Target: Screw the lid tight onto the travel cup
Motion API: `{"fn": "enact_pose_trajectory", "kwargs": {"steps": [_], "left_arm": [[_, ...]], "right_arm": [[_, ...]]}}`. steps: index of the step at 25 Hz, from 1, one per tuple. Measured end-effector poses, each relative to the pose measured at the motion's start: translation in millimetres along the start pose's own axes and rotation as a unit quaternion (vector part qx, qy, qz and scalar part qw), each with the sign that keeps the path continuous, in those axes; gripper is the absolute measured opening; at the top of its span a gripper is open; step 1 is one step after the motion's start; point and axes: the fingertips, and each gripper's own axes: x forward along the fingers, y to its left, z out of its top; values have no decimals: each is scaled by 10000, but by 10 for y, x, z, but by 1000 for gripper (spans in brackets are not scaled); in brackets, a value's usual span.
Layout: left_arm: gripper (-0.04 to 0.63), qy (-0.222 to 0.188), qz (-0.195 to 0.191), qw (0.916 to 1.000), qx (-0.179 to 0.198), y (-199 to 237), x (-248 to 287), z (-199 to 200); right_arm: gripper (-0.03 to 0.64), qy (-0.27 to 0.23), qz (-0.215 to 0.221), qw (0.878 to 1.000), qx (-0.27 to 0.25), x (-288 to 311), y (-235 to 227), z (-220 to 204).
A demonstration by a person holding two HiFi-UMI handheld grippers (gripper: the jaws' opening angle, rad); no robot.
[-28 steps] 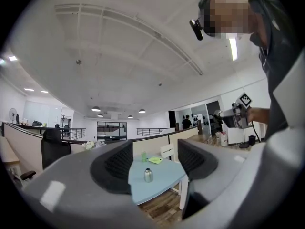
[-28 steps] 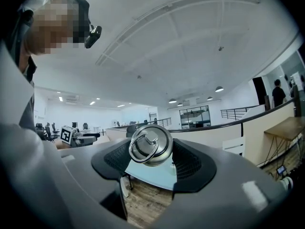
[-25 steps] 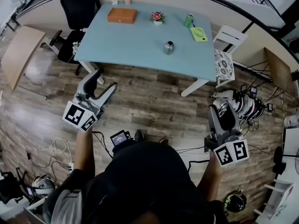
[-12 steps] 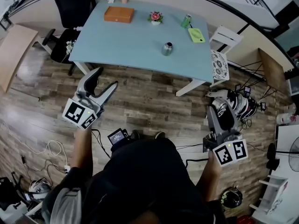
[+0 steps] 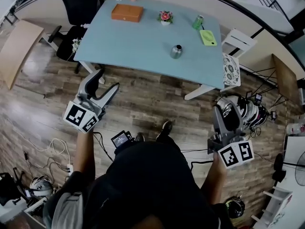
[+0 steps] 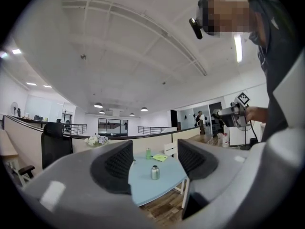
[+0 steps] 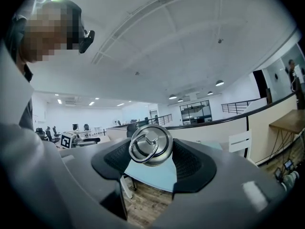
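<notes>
- On the pale blue table point(image 5: 138, 42), near its front edge and well apart from me, stands the small steel travel cup point(image 5: 177, 51), seemingly uncapped
- my right gripper point(image 7: 151, 162) clamps the round steel ring-topped lid point(image 7: 151, 144) for carrying, which only its own view shows
- my left gripper point(image 6: 153, 160) gapes empty, free to steady the cup

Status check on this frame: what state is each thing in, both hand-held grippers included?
left hand-held gripper: open, empty
right hand-held gripper: shut on the lid
lid: clamped between the jaws, not on the travel cup
travel cup: upright on the table, uncapped
orange box: closed
green can: upright
</notes>
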Motion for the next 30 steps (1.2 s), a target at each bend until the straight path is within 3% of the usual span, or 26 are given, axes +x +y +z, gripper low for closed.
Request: {"fn": "enact_pose_trajectory", "kwargs": {"steps": [14, 21, 30], "left_arm": [[345, 323, 586, 9977, 89, -137, 712, 169], [345, 206, 814, 9962, 226, -273, 1021, 252], [345, 349, 998, 9940, 278, -519, 1482, 299]], "right_arm": [[259, 28, 779, 9965, 313, 797, -875, 54], [259, 57, 1205, 9920, 380, 1069, -1263, 108], [259, 60, 1412, 9888, 488, 1170, -1801, 108]]}}
